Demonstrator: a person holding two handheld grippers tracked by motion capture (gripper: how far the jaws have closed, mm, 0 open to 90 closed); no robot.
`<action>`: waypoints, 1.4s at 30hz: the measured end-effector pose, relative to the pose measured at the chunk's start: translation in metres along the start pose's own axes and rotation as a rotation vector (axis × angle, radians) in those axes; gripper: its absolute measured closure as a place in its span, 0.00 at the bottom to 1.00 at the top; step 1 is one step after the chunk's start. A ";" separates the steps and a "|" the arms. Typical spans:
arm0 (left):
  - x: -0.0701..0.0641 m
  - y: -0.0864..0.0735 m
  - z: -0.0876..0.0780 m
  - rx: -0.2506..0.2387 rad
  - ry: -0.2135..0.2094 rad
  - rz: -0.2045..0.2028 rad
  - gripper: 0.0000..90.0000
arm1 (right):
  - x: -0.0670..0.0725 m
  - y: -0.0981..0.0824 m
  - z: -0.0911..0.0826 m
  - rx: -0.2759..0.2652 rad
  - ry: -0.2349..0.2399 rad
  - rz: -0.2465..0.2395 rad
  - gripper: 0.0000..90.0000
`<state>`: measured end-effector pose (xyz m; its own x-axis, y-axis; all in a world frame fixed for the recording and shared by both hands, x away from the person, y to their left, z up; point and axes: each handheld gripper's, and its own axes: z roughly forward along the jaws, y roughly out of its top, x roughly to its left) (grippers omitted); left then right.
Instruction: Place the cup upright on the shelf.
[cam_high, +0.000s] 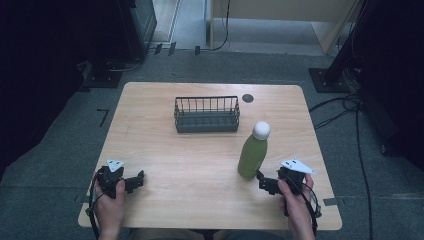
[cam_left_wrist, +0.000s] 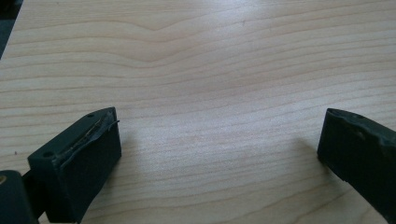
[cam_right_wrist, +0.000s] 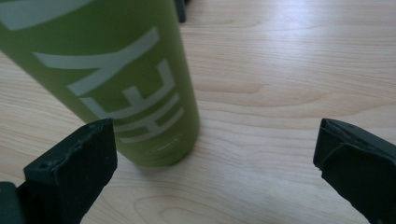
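Observation:
A green bottle (cam_high: 253, 154) with a white cap stands upright on the wooden table (cam_high: 200, 160), right of centre. My right gripper (cam_high: 264, 183) is just in front of its base, open, the jaws wide apart. In the right gripper view the bottle (cam_right_wrist: 116, 79) with pale lettering rises just past the left jaw, not between the jaws. My left gripper (cam_high: 137, 181) rests near the table's front left, open, with bare wood between its jaws (cam_left_wrist: 219, 140). A dark wire basket (cam_high: 206, 114) sits at the table's back centre.
A small dark round disc (cam_high: 247, 98) lies at the back, right of the basket. Cables (cam_high: 345, 107) run over the floor to the right. Dark equipment stands beyond the table's far left corner.

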<state>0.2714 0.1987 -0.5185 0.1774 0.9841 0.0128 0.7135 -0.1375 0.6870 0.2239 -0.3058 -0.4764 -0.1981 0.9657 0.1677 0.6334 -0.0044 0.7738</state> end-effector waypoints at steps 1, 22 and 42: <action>0.000 0.000 0.000 0.000 0.000 0.000 0.00 | 0.001 0.000 0.001 -0.006 0.009 -0.003 0.00; 0.000 0.000 0.000 0.000 0.000 -0.001 0.00 | 0.033 0.013 0.016 -0.120 0.090 0.034 0.05; 0.000 0.000 0.000 0.000 0.000 0.000 0.00 | 0.051 0.032 0.019 -0.232 0.045 0.000 0.15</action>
<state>0.2714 0.1987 -0.5185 0.1770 0.9841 0.0126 0.7136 -0.1372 0.6870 0.2481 -0.2518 -0.4544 -0.2342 0.9534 0.1904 0.4458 -0.0687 0.8925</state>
